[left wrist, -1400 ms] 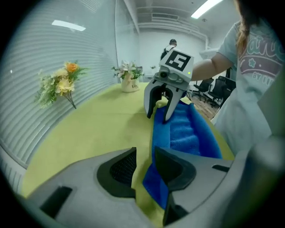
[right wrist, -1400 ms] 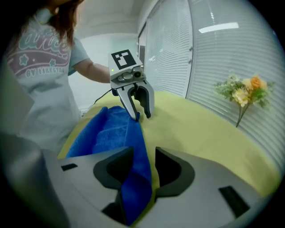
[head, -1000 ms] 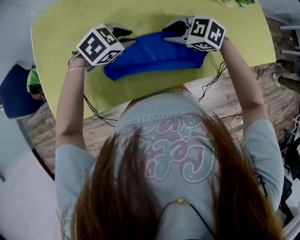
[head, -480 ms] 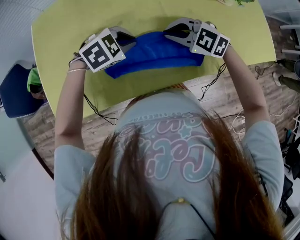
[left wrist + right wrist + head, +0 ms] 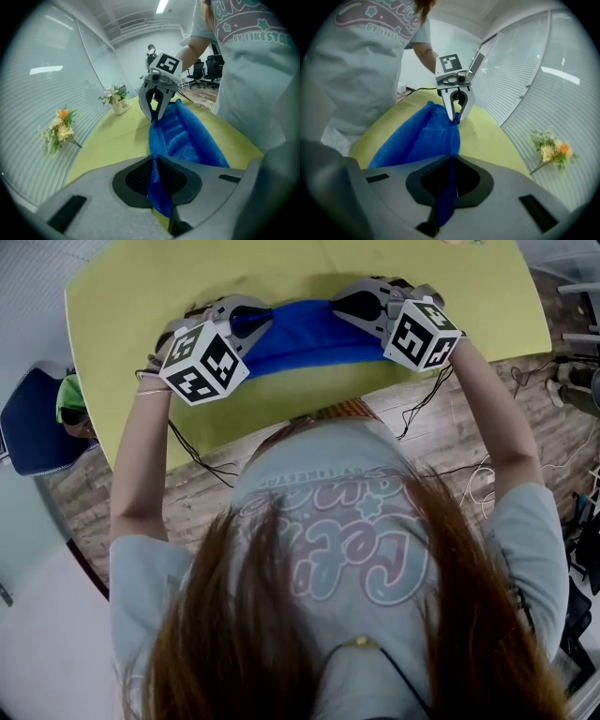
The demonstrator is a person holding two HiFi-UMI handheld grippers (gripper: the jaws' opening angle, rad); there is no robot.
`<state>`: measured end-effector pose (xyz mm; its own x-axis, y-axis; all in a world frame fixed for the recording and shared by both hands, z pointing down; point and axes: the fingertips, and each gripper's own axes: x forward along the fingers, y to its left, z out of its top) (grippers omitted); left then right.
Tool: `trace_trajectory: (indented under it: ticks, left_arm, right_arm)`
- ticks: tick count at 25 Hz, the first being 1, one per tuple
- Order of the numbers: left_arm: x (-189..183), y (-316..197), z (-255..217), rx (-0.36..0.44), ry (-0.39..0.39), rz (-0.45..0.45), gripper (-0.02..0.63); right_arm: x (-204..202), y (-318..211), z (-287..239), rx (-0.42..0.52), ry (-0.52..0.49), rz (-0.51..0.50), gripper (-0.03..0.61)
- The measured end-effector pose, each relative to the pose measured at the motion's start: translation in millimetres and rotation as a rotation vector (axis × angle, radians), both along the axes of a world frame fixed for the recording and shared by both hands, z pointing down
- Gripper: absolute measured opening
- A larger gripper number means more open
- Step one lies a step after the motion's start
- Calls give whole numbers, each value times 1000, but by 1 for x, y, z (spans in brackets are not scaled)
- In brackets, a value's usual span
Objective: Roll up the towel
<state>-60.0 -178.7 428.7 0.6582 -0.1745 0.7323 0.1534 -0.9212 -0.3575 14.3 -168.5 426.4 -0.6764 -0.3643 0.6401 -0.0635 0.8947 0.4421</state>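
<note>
A blue towel (image 5: 305,334), rolled into a long bundle, stretches left to right across the yellow-green table (image 5: 131,296). My left gripper (image 5: 251,324) is shut on the towel's left end; its jaws have just been closing, with blue cloth (image 5: 187,138) pinched between them. My right gripper (image 5: 345,306) is shut on the right end, a fold of towel (image 5: 424,136) squeezed between its pads. In the left gripper view the right gripper (image 5: 155,115) bites the far end. From the right gripper view, the left gripper (image 5: 456,117) does the same.
A small vase of flowers (image 5: 115,96) and a loose flower sprig (image 5: 58,129) lie farther along the table. A blue chair (image 5: 33,423) stands at the left. Cables (image 5: 202,465) hang past the table's near edge, over the wooden floor.
Both grippers have rolled so their marker cubes face nearer the person, and closed on the towel's ends. The towel has shifted slightly away and looks narrower.
</note>
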Motion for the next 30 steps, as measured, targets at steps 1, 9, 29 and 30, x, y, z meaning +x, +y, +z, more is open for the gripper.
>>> trace_trajectory:
  ticks: [1,9,29,30]
  left_arm:
    - [0,1,-1,23,7,15,31]
    - [-2,12,-6,150,-8,125,31]
    - [-8,42,12,299,-208,292,31]
    - [-7,42,13,288,-217,287,31]
  right_arm:
    - [0,3,0,36,30,-21,18]
    - [0,15,5,172,180,-136,18]
    - [-1,40,23,154,336,-194,18]
    - [-1,40,23,118,317,-173,18]
